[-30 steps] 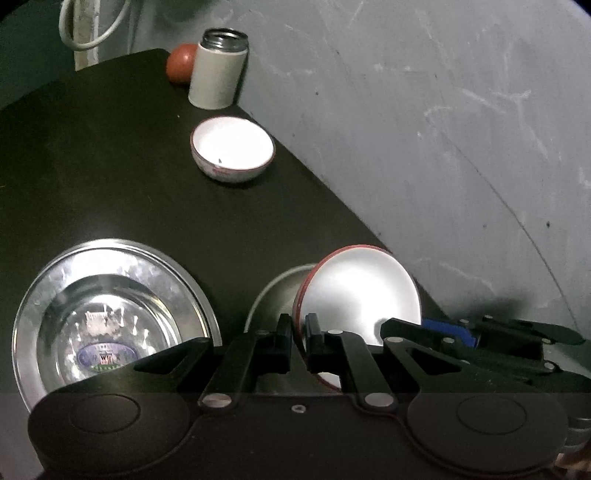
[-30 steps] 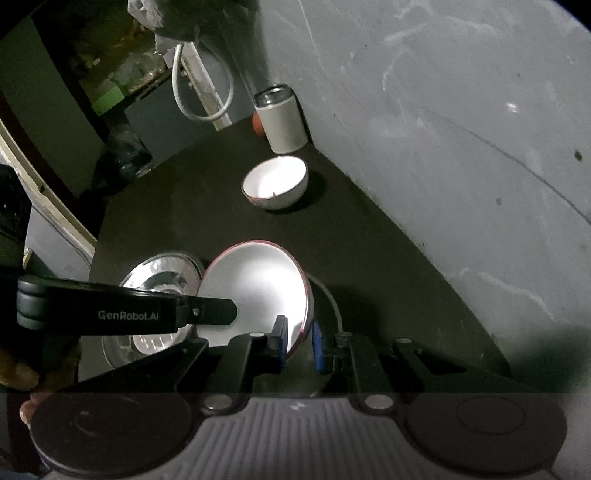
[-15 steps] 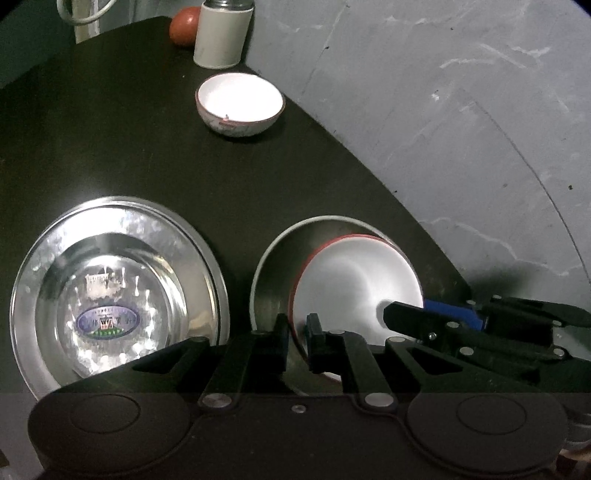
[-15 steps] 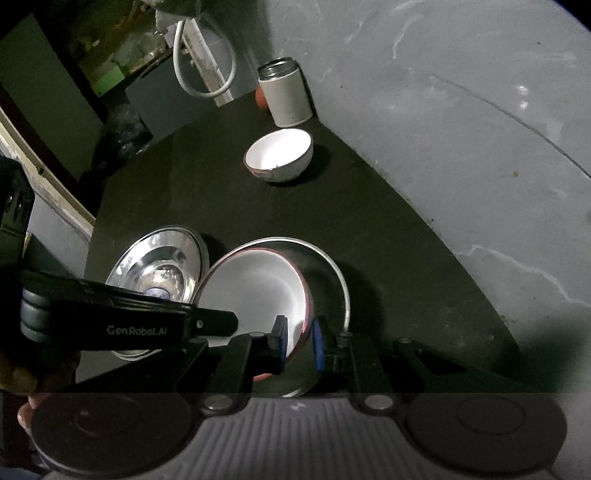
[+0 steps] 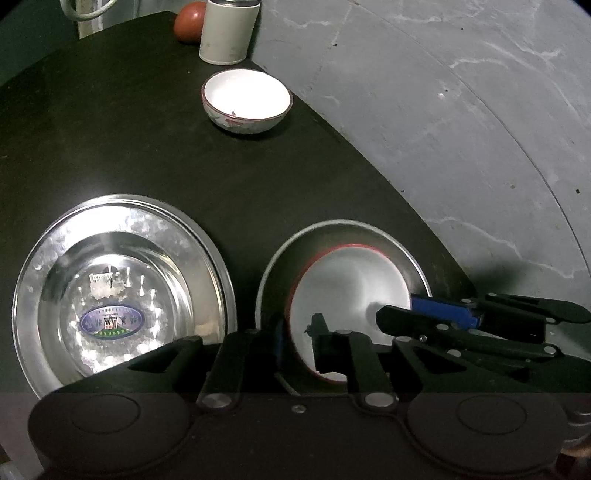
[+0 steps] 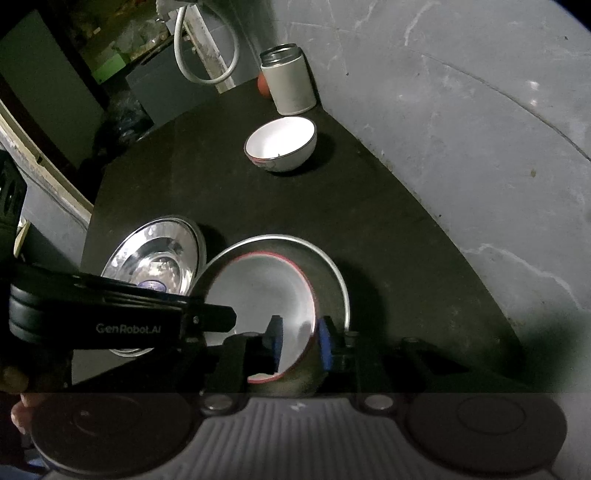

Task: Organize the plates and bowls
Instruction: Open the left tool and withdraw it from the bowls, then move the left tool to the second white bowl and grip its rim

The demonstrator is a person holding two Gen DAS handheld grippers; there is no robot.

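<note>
my left gripper (image 5: 297, 341) and right gripper (image 6: 300, 345) both have their jaws parted, each straddling the rim of the red-rimmed white plate (image 5: 351, 288) without pinching it. that plate lies inside the steel plate (image 5: 343, 229) near the desk's right edge, by the grey wall (image 5: 461, 110). just to its left, a steel bowl (image 5: 110, 288) with an unreadable oval sticker sits in a wider steel dish (image 5: 122, 203). an empty white bowl (image 5: 245, 99) stands farther back, then a canister (image 5: 229, 31) and a red fruit (image 5: 188, 22) at the far corner. bare desk (image 5: 110, 129) lies between. "genrobot.ai" reads on my left gripper's side.
</note>
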